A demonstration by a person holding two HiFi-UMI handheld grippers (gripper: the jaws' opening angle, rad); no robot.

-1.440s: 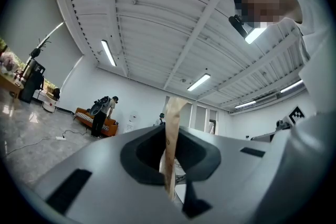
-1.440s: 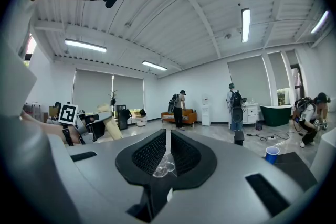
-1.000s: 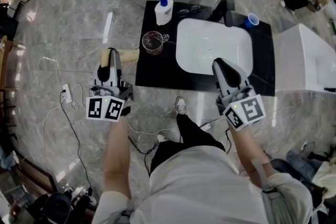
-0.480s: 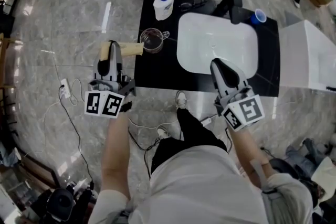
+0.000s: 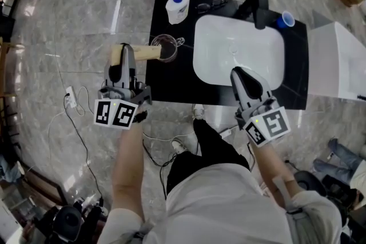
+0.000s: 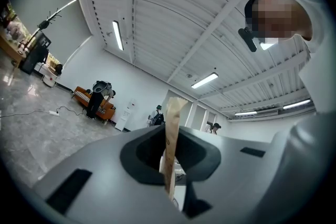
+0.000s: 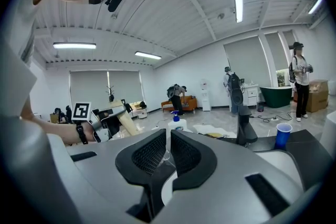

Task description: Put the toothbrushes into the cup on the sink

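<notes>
My left gripper (image 5: pixel 126 54) is shut on a tan toothbrush pack (image 5: pixel 140 53), held level just left of the black counter (image 5: pixel 171 82). The pack's far end reaches the rim of the clear glass cup (image 5: pixel 165 46) on the counter's left part. In the left gripper view the pack (image 6: pixel 172 128) stands as a thin strip between the jaws of that gripper (image 6: pixel 169 150). My right gripper (image 5: pixel 239 73) hovers over the front edge of the white sink basin (image 5: pixel 240 46), shut with nothing in it; its pads (image 7: pixel 152 153) nearly meet.
A white soap bottle with a blue cap (image 5: pixel 177 7) and a pair of glasses (image 5: pixel 208 7) sit behind the cup. The black faucet (image 5: pixel 258 2) and a blue cup (image 5: pixel 284 20) stand at the back right. A white cabinet (image 5: pixel 337 68) adjoins the counter. Cables lie on the floor.
My left gripper has carried the toothbrush pack to the right, so its end now meets the glass cup. The right gripper has stayed over the sink's front edge.
</notes>
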